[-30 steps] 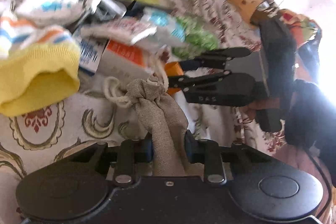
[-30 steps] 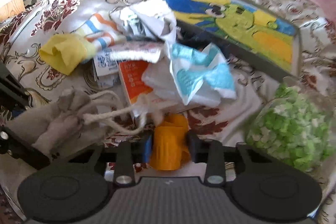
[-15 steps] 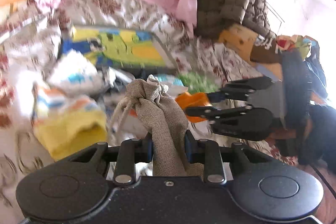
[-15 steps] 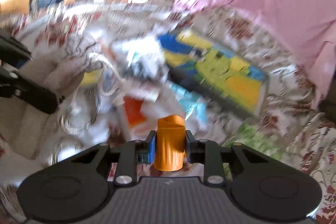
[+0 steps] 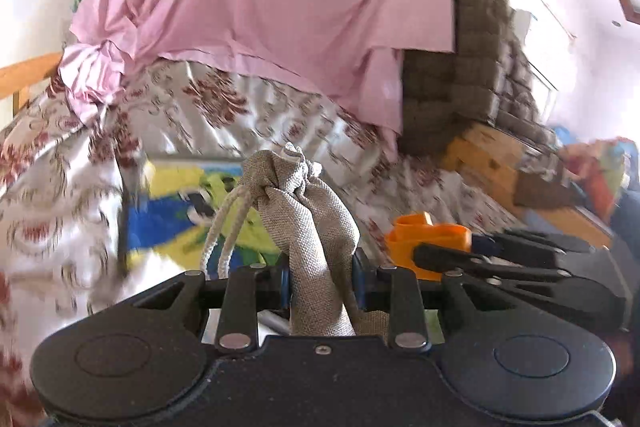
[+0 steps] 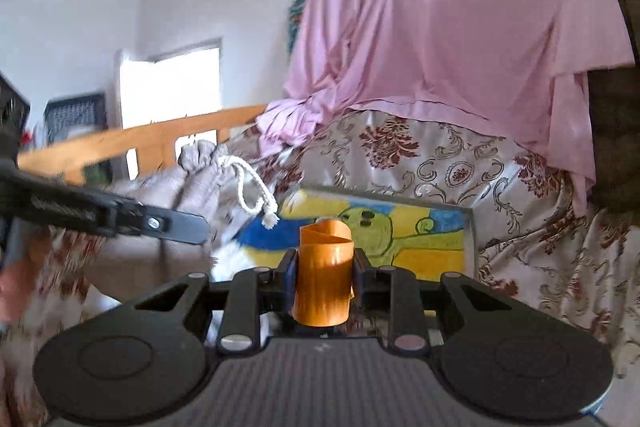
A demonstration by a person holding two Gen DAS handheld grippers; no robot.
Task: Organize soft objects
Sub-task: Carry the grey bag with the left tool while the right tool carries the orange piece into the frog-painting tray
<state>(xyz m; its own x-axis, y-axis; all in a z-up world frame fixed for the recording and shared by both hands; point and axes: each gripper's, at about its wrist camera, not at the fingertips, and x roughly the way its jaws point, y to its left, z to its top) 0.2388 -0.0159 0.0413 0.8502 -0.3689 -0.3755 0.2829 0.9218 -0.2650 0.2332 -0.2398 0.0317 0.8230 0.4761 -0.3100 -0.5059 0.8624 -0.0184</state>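
Linen pouch [image 5: 316,227], unlabelled, in left claw [image 5: 320,277]

A floral bedspread [image 6: 460,163] covers the bed, with a colourful painted picture [image 6: 420,239] and pink sheet [image 5: 260,7] lying on it.

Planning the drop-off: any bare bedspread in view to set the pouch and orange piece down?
Bare floral bedspread lies between the framed picture and the pink sheet, and right of the picture. Left of the picture, pale blurred items crowd the cover near the grey pouch. The orange piece hides what's directly below.
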